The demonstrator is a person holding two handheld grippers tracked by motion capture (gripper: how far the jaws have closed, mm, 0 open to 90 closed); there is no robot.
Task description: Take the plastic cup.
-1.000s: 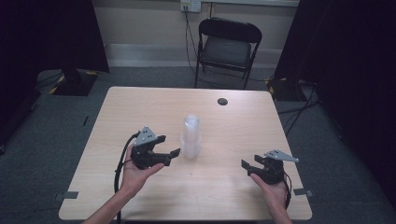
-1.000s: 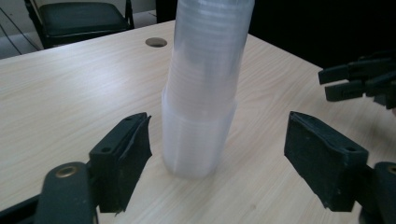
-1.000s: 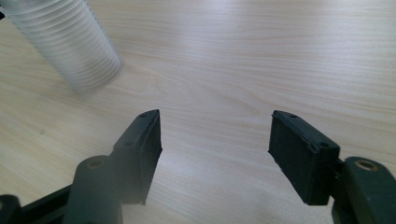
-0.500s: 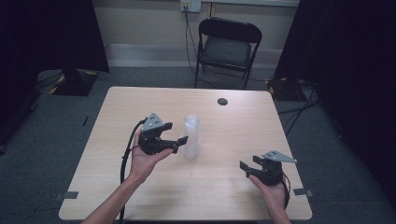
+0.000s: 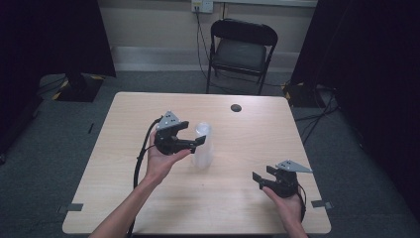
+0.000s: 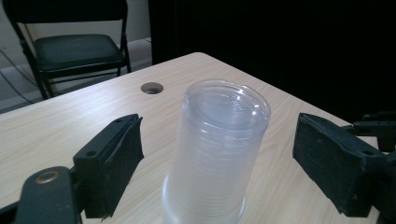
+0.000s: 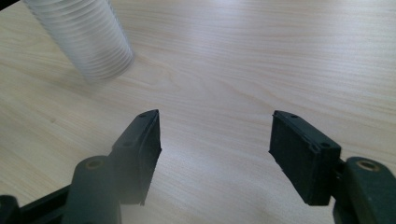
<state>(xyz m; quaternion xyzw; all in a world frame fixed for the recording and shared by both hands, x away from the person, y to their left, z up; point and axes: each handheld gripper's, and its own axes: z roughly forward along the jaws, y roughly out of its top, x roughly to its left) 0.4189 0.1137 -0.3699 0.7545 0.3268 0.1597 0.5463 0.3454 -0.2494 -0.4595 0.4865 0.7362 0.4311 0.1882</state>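
Observation:
A stack of clear plastic cups (image 5: 203, 145) stands upside down near the middle of the light wooden table (image 5: 124, 198). My left gripper (image 5: 192, 134) is open at the stack's upper part, one jaw on either side and neither touching it; the left gripper view has the stack (image 6: 215, 154) centred between the two pads. My right gripper (image 5: 261, 178) rests open near the table's front right, jaws pointing left with nothing between them. In the right gripper view (image 7: 215, 149) the cup stack (image 7: 88, 39) stands far off at the upper left.
A round black cable hole (image 5: 236, 107) sits near the table's far edge. A black folding chair (image 5: 241, 49) stands behind the table. Dark curtains hang at both sides. Tape marks lie on the grey floor by the table's front corners.
My left gripper has moved right and forward until its open jaws straddle the cup stack. The right gripper has stayed almost still.

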